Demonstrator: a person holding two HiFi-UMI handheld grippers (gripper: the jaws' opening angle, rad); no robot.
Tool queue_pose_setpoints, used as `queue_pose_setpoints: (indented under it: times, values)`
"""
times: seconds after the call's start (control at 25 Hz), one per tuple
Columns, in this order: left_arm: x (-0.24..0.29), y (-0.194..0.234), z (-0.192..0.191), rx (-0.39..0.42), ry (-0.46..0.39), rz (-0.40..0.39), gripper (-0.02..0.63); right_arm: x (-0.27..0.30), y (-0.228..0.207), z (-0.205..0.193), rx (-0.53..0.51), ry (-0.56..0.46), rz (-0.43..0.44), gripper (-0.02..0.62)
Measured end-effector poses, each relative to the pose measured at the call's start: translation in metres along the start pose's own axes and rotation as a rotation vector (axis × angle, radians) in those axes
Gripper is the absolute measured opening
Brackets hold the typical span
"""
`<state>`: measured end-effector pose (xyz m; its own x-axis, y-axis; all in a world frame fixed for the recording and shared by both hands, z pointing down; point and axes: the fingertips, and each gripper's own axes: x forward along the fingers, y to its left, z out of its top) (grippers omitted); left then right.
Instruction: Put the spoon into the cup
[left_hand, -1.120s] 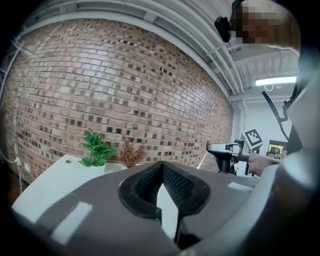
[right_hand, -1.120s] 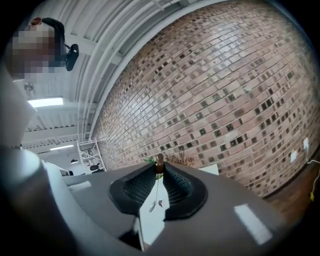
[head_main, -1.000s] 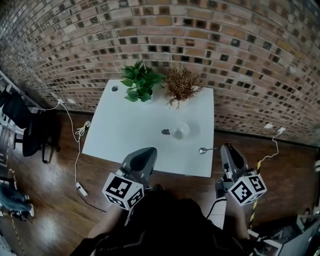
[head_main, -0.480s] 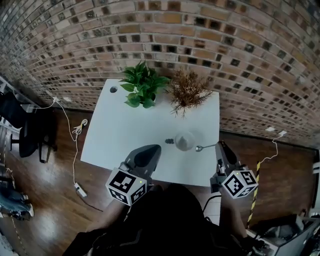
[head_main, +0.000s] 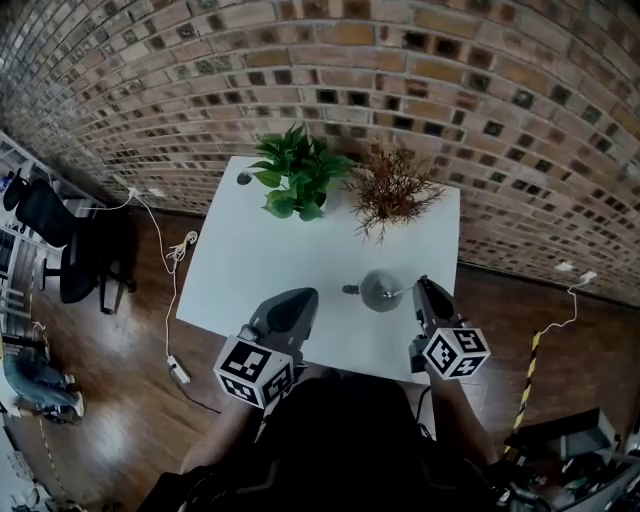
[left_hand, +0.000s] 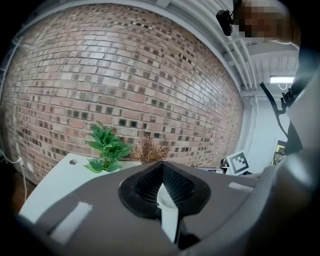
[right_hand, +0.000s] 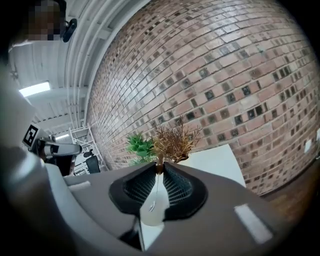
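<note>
Right gripper (head_main: 421, 289) pinches the spoon (head_main: 399, 293) at the cup (head_main: 377, 291), near the table's (head_main: 255, 262) front edge.

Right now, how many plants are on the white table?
2: a green leafy plant at the table's far edge, and a dry brown plant just right of it. Nothing seems to hide more.

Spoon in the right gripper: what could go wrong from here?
The right gripper pinches the spoon by its thin handle alone, so it could swivel or slip. Its bowl is at the rim of the free-standing cup; a sideways nudge might tip it or shove it into the small dark object beside it.
</note>
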<state>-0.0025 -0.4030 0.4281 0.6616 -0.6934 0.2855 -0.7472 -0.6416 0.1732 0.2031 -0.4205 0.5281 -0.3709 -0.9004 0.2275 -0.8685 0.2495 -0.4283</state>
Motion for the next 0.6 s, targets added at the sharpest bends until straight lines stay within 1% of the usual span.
queue_pose_setpoints:
  times: [0.16,0.44,0.6]
  values:
    - [-0.005,-0.006,-0.003,0.029,0.010,-0.015,-0.006,0.016,-0.011,-0.019,-0.055,0.030,-0.027,0.052]
    - [-0.015,0.013,0.000,0.004,-0.005,0.068,-0.006,0.029,-0.019,-0.041,-0.078,0.076,-0.052,0.052]
    - [-0.019,0.019,-0.001,-0.001,-0.009,0.091,-0.006,0.037,-0.021,-0.046,-0.090,0.082,-0.044,0.052]
